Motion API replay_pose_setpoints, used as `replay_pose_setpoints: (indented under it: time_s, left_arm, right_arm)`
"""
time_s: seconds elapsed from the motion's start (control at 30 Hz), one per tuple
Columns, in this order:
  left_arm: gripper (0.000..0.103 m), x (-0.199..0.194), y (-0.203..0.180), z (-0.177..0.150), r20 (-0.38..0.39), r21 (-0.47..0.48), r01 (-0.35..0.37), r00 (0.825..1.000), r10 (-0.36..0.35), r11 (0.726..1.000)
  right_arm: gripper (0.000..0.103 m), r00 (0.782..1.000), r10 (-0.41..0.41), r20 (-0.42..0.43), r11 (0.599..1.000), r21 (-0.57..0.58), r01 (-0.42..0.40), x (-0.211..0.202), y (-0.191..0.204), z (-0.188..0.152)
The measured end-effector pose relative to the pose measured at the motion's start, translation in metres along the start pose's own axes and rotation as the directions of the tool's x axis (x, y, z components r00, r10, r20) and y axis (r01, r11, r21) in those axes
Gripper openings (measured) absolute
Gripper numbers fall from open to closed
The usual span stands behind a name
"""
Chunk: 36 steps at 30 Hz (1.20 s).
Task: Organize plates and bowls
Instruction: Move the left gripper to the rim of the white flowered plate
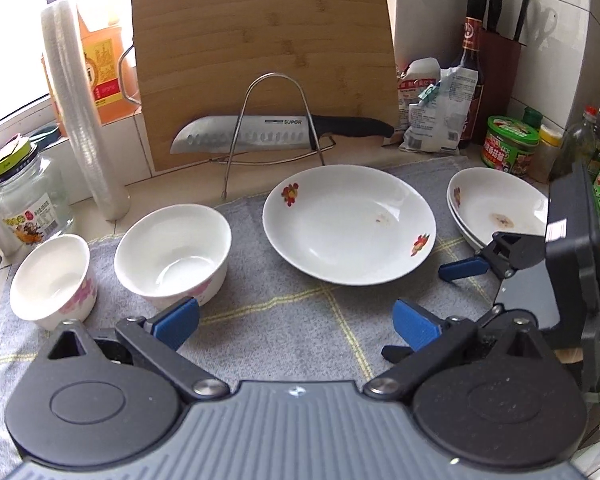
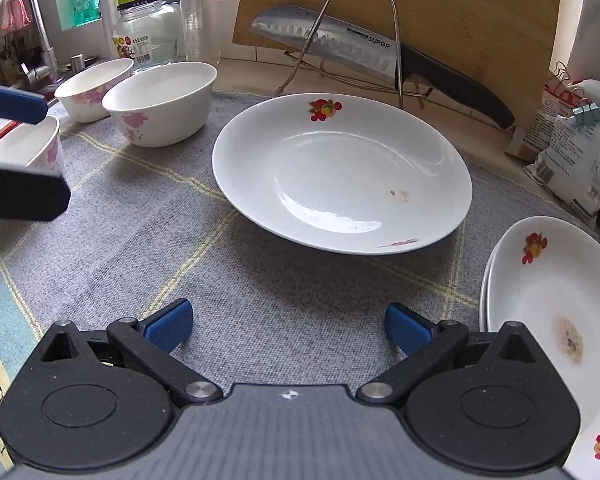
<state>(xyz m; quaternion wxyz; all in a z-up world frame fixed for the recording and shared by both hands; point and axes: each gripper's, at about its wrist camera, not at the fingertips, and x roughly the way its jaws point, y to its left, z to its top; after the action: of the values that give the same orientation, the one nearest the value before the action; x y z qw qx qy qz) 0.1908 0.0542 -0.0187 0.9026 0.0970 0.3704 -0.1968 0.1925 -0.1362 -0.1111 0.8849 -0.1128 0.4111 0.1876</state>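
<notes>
A white plate with fruit print [image 1: 349, 224] [image 2: 342, 172] lies on the grey cloth in the middle. A stack of two similar plates [image 1: 498, 210] [image 2: 548, 320] sits to the right, the top one stained. Two white bowls with pink flowers [image 1: 172, 254] [image 1: 53, 280] stand to the left; the right wrist view shows three bowls [image 2: 160, 102] [image 2: 94, 88] [image 2: 24, 146]. My left gripper [image 1: 296, 326] is open and empty, short of the middle plate. My right gripper [image 2: 288, 330] [image 1: 440, 304] is open and empty, above the cloth beside the plate stack.
A wooden cutting board [image 1: 264, 68] leans on the back wall behind a wire rack [image 1: 274, 132] holding a knife [image 1: 260, 134]. Bottles, jars and a knife block [image 1: 500, 56] crowd the right back; a glass jar [image 1: 28, 200] and plastic roll [image 1: 80, 112] stand left. A tap [image 2: 36, 36] is far left.
</notes>
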Motion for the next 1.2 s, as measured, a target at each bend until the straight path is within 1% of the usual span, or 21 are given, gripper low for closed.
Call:
replay_pose_setpoints:
  time_s: [0.1, 0.23, 0.37, 0.47, 0.57, 0.7, 0.83, 0.97, 1.1, 1.17, 1.2]
  left_arm:
    - [0.102, 0.007, 0.006, 0.021, 0.003, 0.04, 0.045, 0.999, -0.045, 0.998]
    - [0.102, 0.022, 0.014, 0.045, 0.009, 0.1, 0.128, 0.992, -0.129, 0.987]
    - [0.102, 0.041, 0.017, 0.062, 0.003, 0.164, 0.188, 0.981, -0.192, 0.968]
    - [0.102, 0.059, 0.018, 0.072, -0.03, 0.193, 0.225, 0.974, -0.223, 0.955]
    - [0.102, 0.077, 0.014, 0.08, -0.07, 0.215, 0.24, 0.971, -0.23, 0.947]
    - [0.102, 0.103, 0.01, 0.096, -0.117, 0.239, 0.216, 0.974, -0.193, 0.947]
    - [0.102, 0.128, 0.01, 0.114, -0.148, 0.243, 0.237, 0.967, -0.206, 0.941]
    - [0.102, 0.159, 0.009, 0.126, -0.205, 0.229, 0.266, 0.954, -0.221, 0.936]
    - [0.101, 0.185, 0.007, 0.127, -0.268, 0.212, 0.299, 0.933, -0.239, 0.93]
    - [0.099, 0.195, 0.006, 0.127, -0.299, 0.208, 0.324, 0.92, -0.255, 0.923]
    - [0.097, 0.199, 0.006, 0.127, -0.31, 0.208, 0.328, 0.916, -0.256, 0.921]
  right_arm:
    - [0.103, 1.0, -0.008, 0.017, 1.0, 0.012, 0.008, 0.0, 0.0, -0.002]
    - [0.103, 0.996, -0.055, 0.069, 0.998, 0.045, 0.052, -0.002, 0.002, -0.007]
    - [0.103, 0.994, -0.089, 0.064, 0.993, 0.089, 0.083, -0.002, 0.001, -0.003]
    - [0.103, 0.99, -0.114, 0.077, 0.988, 0.115, 0.105, -0.001, 0.002, -0.001]
    - [0.103, 0.987, -0.134, 0.091, 0.982, 0.147, 0.12, 0.002, 0.004, -0.001]
    - [0.103, 0.982, -0.163, 0.094, 0.974, 0.175, 0.145, 0.003, 0.007, -0.001]
    - [0.103, 0.982, -0.172, 0.077, 0.97, 0.188, 0.155, 0.003, 0.008, 0.002]
    - [0.103, 0.981, -0.179, 0.078, 0.968, 0.192, 0.161, 0.003, 0.008, 0.002]
    - [0.103, 0.98, -0.183, 0.076, 0.966, 0.197, 0.165, 0.004, 0.007, 0.003]
    - [0.103, 0.979, -0.186, 0.079, 0.965, 0.201, 0.167, 0.004, 0.006, 0.003]
    - [0.103, 0.979, -0.187, 0.08, 0.965, 0.201, 0.168, 0.005, 0.006, 0.003]
